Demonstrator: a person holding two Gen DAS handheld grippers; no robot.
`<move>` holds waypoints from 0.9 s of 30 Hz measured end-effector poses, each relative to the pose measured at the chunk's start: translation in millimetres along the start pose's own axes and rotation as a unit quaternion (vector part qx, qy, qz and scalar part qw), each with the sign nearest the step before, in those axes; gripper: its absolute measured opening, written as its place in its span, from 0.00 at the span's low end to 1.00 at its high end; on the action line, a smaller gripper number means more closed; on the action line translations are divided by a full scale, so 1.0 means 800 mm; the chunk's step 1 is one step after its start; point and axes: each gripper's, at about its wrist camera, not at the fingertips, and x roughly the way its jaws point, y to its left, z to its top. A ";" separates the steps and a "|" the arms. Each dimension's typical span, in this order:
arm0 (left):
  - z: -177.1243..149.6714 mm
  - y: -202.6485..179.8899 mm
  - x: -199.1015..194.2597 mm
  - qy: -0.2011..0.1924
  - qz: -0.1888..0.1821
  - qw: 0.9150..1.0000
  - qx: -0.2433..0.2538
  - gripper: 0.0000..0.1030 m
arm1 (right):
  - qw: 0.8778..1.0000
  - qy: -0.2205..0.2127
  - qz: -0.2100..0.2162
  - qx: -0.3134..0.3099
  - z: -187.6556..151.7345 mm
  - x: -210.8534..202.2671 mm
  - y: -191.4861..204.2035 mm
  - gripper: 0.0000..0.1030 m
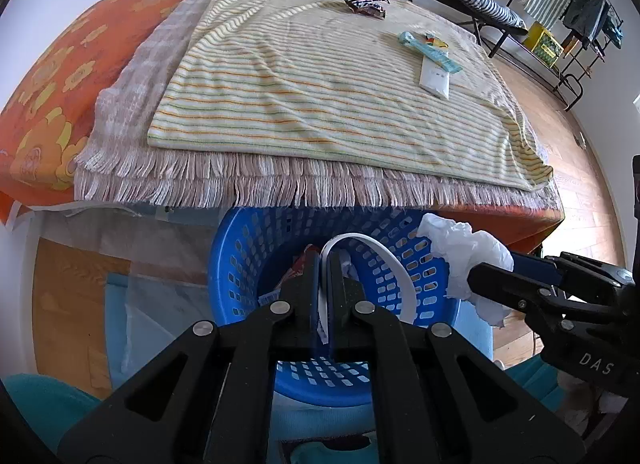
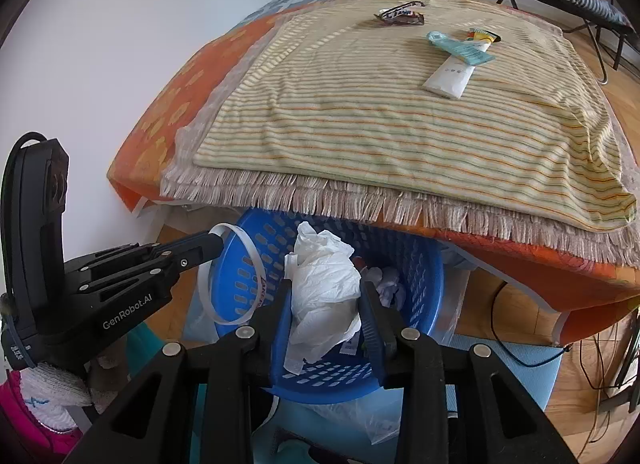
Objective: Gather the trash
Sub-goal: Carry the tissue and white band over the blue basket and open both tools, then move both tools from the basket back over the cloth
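Left wrist view — left claw: it is pinching a white plastic strap between nearly closed fingers, the strap's loop arcing up and right, directly above the blue basket.
Left wrist view — right claw: it is coming in from the right edge, clamping crumpled white paper right at the basket's right rim.
Left wrist view — bed: the striped towel is carrying the leftovers: a dark wrapper at the far end, and a white tube with a teal wrapper lying across it.
Right wrist view — right claw: the fingers are gripping the paper wad, which is hanging squarely over the basket opening.
Right wrist view — left claw: it is holding the strap at the basket's left rim.
Key relation: both loads are sitting straight above the basket, so the drop looks to be simply downward; the paper is more central.
Afterwards: the tube is lying ahead and right, long axis running away from the claws, seemingly nearer the right hand.
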 end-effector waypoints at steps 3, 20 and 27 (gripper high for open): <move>0.000 0.001 0.001 0.001 0.001 1.000 0.000 0.01 | 1.000 0.000 0.000 -0.002 0.001 0.001 0.000 0.35; 0.000 0.006 0.006 0.008 0.006 1.000 -0.008 0.36 | 1.000 -0.003 -0.010 0.008 0.002 0.003 -0.006 0.67; 0.005 0.006 0.000 -0.003 0.014 1.000 -0.006 0.56 | 1.000 -0.011 -0.020 0.018 0.003 -0.003 -0.016 0.79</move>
